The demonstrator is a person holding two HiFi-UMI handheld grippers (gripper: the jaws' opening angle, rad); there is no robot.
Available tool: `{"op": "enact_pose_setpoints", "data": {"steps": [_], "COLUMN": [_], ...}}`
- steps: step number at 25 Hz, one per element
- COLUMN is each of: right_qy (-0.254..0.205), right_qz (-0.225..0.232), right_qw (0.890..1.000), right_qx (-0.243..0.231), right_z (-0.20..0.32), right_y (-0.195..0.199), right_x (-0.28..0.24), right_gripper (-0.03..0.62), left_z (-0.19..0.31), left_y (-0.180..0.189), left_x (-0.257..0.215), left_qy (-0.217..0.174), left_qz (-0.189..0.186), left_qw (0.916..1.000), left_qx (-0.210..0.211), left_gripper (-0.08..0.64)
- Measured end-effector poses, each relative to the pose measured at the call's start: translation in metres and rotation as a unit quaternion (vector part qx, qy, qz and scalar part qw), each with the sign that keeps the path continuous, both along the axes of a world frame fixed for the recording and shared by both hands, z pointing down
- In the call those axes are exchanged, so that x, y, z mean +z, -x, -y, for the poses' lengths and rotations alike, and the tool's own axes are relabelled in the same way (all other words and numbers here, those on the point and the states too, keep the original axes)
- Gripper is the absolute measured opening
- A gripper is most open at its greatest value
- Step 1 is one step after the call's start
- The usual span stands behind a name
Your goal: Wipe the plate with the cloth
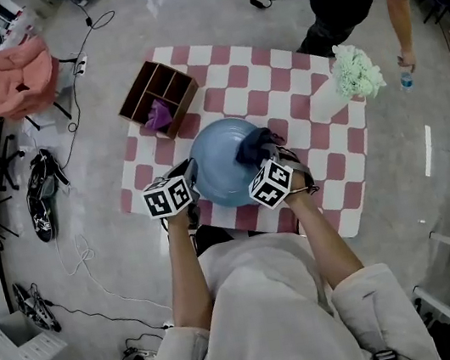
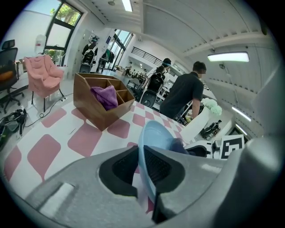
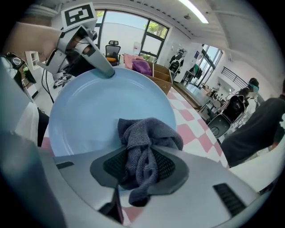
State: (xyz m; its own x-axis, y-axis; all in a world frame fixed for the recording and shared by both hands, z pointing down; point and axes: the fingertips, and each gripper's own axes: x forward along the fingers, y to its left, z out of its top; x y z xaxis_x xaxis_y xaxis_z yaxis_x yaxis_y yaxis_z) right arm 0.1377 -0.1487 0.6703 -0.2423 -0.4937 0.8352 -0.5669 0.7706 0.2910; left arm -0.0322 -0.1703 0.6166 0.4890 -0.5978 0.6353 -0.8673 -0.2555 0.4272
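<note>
— Plate [image 1: 219,171] location?
— Over checkered table [image 1: 311,82], tilted up on edge, rim pinched between left gripper [image 2: 139,165] jaws.
— Right gripper [image 3: 140,168]?
— Clamped on dark grey cloth [image 3: 147,138], bunched against plate's concave face near lower rim.
— Actual contact?
— Probably touching; hard to confirm. Wooden box [image 1: 159,98] well apart, purple rag [image 1: 158,113] inside.

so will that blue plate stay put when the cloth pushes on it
Probably stiff: the plate shows no bend though the left gripper pinches only its rim. Held at that one edge, it may pivot when the cloth presses far from the grip. Its surface looks smooth, so it could slip.
</note>
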Motion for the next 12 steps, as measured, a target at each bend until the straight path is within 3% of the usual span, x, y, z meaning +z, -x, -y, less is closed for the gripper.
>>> {"op": "enact_pose_setpoints", "data": {"steps": [12], "right_qy": [0.138], "right_qz": [0.025], "right_qw": [0.990], "right_qx": [-0.032], "right_z": [-0.057], "right_y": [0.021], "right_x": [0.003], "right_gripper": [0.135], "left_z": [0.000], "left_y": [0.002], "left_x": [0.003], "left_qy": [0.001], "left_qz": [0.030], "left_qw": [0.9995], "left_qx": [-0.004], "left_gripper": [0.037]}}
